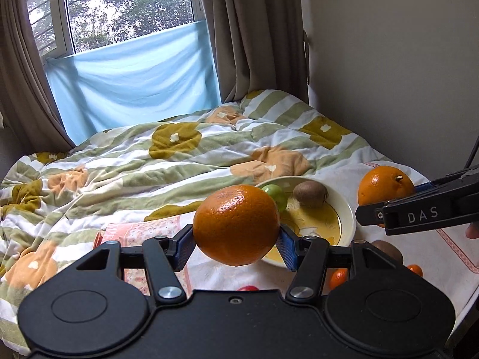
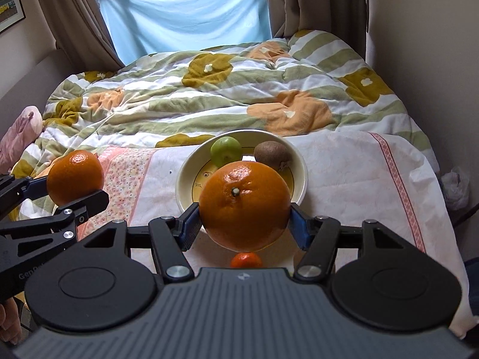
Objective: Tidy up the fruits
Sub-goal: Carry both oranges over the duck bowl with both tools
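left tongs (image 1: pixel 236 239) pinch one orange (image 1: pixel 236 224); right tongs (image 2: pixel 244 227) pinch a larger orange (image 2: pixel 245 205). firm, rounded, slick-skinned (likely heavy-ish): grip across the widest part.

i note two oranges (image 2: pixel 244 206) (image 2: pixel 74 176), both deep orange with glossy skin. the bowl (image 2: pixel 301 176) is cream, its floor yellow with a small drawn figure. inside it i see a green apple (image 2: pixel 226 150) and a brown kiwi (image 2: pixel 273 154). the quilt (image 2: pixel 239 89) is white with sage-green stripes and mustard and peach flowers. the cloth (image 2: pixel 344 173) is white, pink-bordered. gripper pads are blue.
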A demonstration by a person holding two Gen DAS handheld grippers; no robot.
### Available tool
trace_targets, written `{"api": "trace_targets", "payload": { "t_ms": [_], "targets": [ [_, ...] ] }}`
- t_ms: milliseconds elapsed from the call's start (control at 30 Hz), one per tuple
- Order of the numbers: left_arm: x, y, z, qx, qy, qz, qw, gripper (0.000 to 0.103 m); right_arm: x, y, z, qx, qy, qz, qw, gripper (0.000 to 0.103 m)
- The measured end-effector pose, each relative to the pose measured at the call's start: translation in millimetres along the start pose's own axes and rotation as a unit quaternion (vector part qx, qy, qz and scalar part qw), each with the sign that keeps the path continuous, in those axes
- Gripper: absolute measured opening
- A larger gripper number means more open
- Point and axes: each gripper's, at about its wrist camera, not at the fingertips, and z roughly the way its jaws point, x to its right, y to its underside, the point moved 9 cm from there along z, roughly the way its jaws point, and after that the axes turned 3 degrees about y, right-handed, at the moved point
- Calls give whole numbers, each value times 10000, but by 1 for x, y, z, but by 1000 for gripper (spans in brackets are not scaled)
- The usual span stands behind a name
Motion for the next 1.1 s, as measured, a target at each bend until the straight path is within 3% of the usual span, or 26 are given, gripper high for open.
{"api": "trace_targets", "payload": {
  "t_ms": [400, 767, 1100],
  "targets": [
    [20, -20, 85, -420, -419, -338, 9977, 62, 27, -23, 74, -376, -695, -897, 9928, 76],
    [28, 3, 160, -1112, -679, -389, 9907, 62, 30, -10, 128, -822, -1174, -1381, 9800, 76],
    [36, 20, 190, -1523, -609, -184, 9863, 62, 33, -4, 142, -938, -1249, -1432, 9773, 76]
  ]
}}
